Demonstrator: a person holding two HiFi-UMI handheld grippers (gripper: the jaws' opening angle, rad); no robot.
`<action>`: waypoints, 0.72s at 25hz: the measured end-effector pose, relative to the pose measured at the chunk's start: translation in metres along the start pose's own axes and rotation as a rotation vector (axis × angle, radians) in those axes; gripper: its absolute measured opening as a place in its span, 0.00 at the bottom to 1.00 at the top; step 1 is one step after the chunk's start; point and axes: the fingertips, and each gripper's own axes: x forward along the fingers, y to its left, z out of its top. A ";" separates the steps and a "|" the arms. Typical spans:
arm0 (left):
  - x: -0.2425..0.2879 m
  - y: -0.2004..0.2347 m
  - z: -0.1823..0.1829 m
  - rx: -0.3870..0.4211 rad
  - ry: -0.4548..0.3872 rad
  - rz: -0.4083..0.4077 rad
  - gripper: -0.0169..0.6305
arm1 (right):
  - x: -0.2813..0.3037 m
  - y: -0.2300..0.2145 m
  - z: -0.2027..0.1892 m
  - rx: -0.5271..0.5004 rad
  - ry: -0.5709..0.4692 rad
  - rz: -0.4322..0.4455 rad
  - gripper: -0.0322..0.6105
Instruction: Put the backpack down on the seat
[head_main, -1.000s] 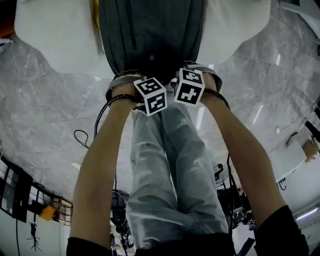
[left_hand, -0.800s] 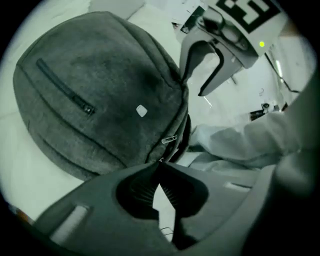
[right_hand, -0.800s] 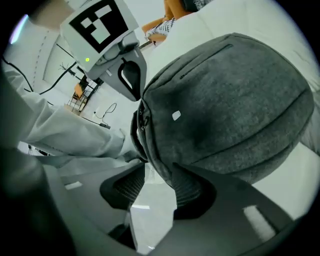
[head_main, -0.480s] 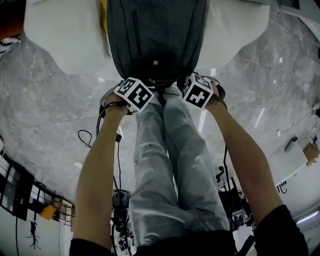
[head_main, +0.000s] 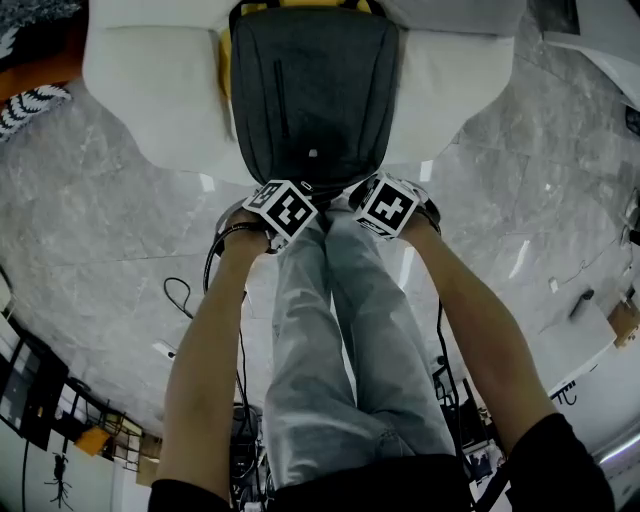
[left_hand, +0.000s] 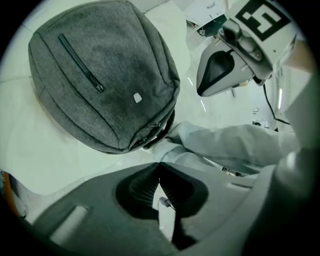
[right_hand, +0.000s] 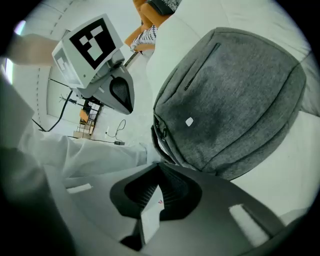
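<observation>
on the white seat (head_main: 150, 95) the grey backpack (head_main: 315, 95) lies flat, its near end at the front edge. left gripper (left_hand: 159, 164) clenched, empty. right gripper (right_hand: 160, 165) jaws just closed, also empty. risk: a jaw snagging the handle (left_hand: 167, 122) could drag it off. glossy marble floor (head_main: 100, 240), loose cable (head_main: 180, 295), clutter at the edges.

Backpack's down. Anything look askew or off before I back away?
The backpack lies flat on the white seat, but its near end sits at the seat's front edge, maybe slightly overhanging. Left gripper and right gripper are shut, empty.
</observation>
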 end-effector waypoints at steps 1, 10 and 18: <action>-0.005 -0.001 0.002 -0.002 -0.014 0.007 0.03 | -0.007 0.000 0.004 0.013 -0.018 -0.003 0.06; -0.046 -0.032 0.009 0.022 -0.136 0.053 0.03 | -0.061 0.014 0.038 0.160 -0.211 -0.006 0.06; -0.085 -0.066 0.014 0.033 -0.244 0.084 0.03 | -0.098 0.031 0.050 0.133 -0.268 -0.057 0.06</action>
